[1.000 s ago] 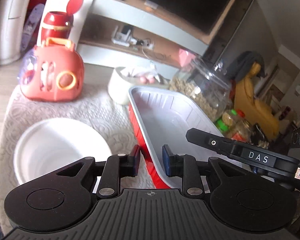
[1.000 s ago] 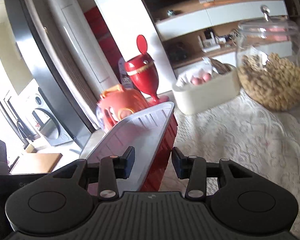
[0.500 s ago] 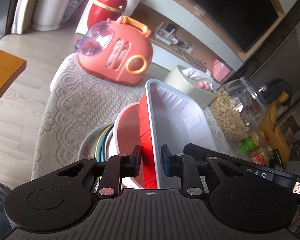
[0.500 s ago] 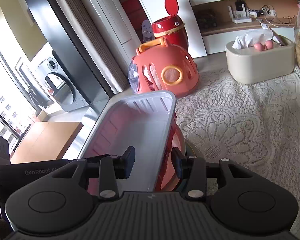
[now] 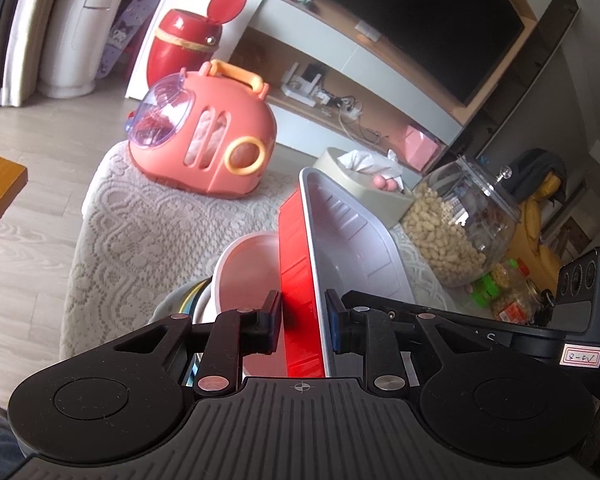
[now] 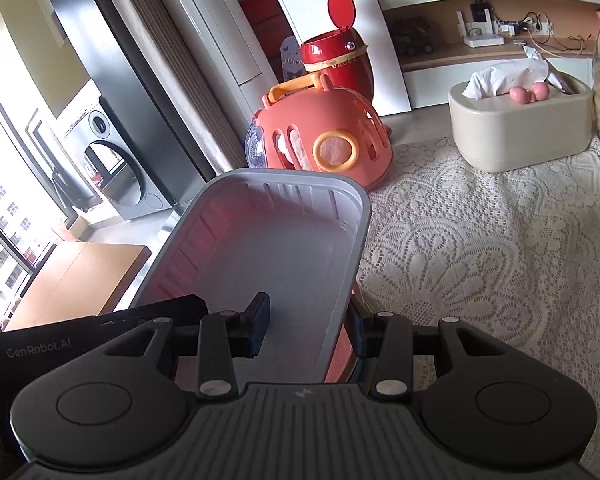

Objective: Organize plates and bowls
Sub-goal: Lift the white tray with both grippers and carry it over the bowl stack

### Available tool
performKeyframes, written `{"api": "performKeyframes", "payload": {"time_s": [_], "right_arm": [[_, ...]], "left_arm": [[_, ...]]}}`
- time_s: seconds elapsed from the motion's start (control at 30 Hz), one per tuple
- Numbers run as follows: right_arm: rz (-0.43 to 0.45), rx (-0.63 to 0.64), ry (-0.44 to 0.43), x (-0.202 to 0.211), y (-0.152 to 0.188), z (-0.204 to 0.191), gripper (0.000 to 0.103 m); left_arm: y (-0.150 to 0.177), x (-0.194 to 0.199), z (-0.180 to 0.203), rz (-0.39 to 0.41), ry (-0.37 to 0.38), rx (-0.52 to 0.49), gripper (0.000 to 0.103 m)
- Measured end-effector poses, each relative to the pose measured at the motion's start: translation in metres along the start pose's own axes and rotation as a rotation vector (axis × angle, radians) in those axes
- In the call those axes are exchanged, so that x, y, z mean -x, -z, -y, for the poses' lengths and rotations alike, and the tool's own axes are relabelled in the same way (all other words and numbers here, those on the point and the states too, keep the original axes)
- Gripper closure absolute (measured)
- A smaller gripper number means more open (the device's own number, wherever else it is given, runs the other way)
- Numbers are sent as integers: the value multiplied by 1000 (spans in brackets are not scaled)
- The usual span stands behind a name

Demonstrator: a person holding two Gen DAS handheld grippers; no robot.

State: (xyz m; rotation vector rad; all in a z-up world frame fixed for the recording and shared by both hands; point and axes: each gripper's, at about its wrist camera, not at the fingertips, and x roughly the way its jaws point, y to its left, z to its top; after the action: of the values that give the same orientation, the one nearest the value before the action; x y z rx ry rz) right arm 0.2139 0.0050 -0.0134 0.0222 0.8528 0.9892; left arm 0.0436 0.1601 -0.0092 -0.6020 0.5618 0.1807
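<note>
I have my left gripper (image 5: 304,322) and right gripper (image 6: 308,330) clenched on opposite rims of the red tray (image 5: 300,276). It looks light, thin and probably flexible, so both edges need support above the stacked bowls (image 5: 240,268).

Coral toy carrier (image 5: 204,148) on lace tablecloth (image 6: 480,248), tissue box (image 6: 520,128), peanut jar (image 5: 460,232), red bin (image 6: 336,64)

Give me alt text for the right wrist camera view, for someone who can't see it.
The right gripper is shut on the right wall of a red tray with a pale grey inside, held over a lace tablecloth. Behind it sit a pink toy carrier, a red bin and a cream tissue box.
</note>
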Motion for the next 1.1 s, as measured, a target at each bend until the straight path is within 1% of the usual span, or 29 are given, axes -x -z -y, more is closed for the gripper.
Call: {"api": "performKeyframes", "payload": {"time_s": [0.23,0.33,0.4,0.53,0.63,0.83,1.0,1.1], "right_arm": [[8,0,0,-1,-3,0,62],[11,3,6,-1,-4,-1,62],[16,10,20,-2,-6,-4,62],[51,33,50,2,-9,-10,62],[61,39,56,3,-9,-13,62],[50,51,26,2,-8,-21,62],[82,61,47,4,-16,-22,62],[69,44,61,1,-14,-16,62]], "left_arm": [[-1,-1,-2,-3,14,9,77],[-4,-2,-15,-10,33,73,77],[-5,0,-25,4,23,118,77],[-7,3,-39,22,47,203,78],[-8,3,-46,24,46,242,78],[-7,4,-46,16,49,248,78],[-6,3,-45,-16,121,249,78],[-6,7,-45,17,100,249,78]]}}
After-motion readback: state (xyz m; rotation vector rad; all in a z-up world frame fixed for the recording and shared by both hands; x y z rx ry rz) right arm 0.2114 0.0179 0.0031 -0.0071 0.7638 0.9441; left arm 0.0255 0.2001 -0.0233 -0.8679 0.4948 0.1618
